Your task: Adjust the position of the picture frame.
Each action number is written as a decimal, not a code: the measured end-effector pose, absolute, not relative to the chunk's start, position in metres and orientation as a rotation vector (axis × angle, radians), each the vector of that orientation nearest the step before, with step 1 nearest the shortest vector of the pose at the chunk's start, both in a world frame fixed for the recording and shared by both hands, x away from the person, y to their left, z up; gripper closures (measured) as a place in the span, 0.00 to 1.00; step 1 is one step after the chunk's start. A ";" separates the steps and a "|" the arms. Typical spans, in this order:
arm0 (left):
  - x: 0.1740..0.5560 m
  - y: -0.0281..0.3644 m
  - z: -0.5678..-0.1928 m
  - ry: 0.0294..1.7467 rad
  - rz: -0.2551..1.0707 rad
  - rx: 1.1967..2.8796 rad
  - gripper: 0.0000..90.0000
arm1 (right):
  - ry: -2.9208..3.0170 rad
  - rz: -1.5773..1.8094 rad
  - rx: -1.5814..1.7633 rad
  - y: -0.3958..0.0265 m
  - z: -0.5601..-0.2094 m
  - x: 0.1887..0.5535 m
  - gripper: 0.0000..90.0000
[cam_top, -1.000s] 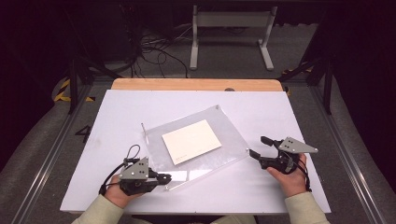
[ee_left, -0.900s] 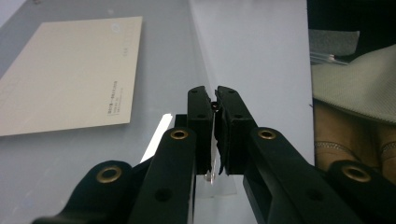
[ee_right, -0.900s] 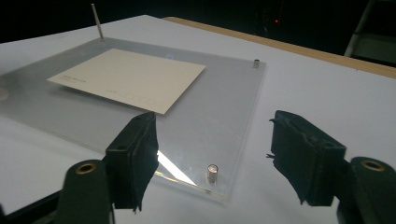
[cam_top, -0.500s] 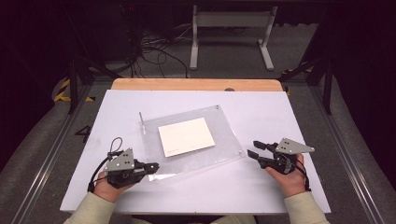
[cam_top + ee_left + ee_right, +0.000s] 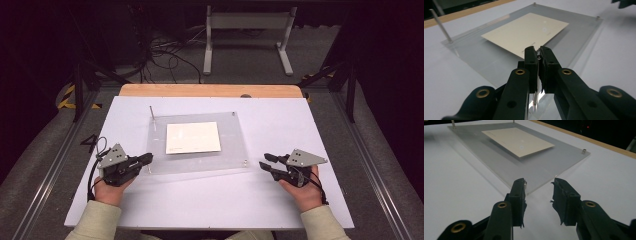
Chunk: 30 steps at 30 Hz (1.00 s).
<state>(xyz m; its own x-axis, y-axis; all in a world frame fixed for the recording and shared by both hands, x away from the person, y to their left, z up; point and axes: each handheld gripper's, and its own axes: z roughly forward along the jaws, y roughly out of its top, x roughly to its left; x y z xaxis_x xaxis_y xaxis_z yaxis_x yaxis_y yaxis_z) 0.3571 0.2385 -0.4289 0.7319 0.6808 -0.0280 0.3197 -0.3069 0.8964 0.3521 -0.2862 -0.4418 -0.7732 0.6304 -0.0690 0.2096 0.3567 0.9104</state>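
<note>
A clear acrylic plate (image 5: 230, 150) lies flat on the white table with a cream card (image 5: 193, 137) on it. Short metal pegs stand at its corners, and a taller thin rod (image 5: 152, 114) rises at the far left one. My left gripper (image 5: 147, 159) is at the near left corner. In the left gripper view its jaws (image 5: 539, 53) are shut on that corner's metal peg. My right gripper (image 5: 264, 161) sits just off the near right corner peg (image 5: 245, 162). Its jaws (image 5: 540, 183) have been closing and stand partly apart, the plate's corner between them and the peg (image 5: 525, 182) beside one jaw, unpressed.
A wooden strip (image 5: 210, 90) runs along the table's far edge. Beyond it on the dark floor stand a metal frame (image 5: 247, 35) and loose cables (image 5: 165, 55). Bare white tabletop (image 5: 210, 200) lies between my hands and the near edge.
The left gripper has moved left with the plate's near left corner, swinging the plate from skewed to square with the table. The right gripper's jaws have narrowed.
</note>
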 end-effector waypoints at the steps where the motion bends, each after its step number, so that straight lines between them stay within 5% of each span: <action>1: 0.358 0.239 -0.430 0.788 0.444 1.901 0.95 | 2.227 1.390 0.729 -0.284 -0.442 0.352 0.70; 16: 0.367 0.245 -0.450 0.905 0.460 1.923 0.93 | 2.344 1.363 0.734 -0.254 -0.445 0.368 0.75; 18: 0.367 0.246 -0.450 0.909 0.457 1.910 0.88 | 2.354 1.366 0.732 -0.251 -0.445 0.369 0.75; 23: 0.362 0.249 -0.447 0.905 0.452 1.868 0.60 | 2.436 1.313 0.695 -0.231 -0.448 0.380 0.77; 30: 0.356 0.261 -0.446 0.940 0.443 1.805 0.47 | 2.516 1.238 0.674 -0.216 -0.457 0.393 0.79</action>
<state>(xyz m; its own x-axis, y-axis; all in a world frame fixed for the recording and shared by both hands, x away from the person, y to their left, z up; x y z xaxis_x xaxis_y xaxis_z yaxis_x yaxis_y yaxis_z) 0.3562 0.2612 -0.4461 0.6292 0.7682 -0.1184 0.3971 -0.1868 0.8986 0.3927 -0.2163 -0.4569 -0.8598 0.5101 -0.0248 0.2915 0.5301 0.7963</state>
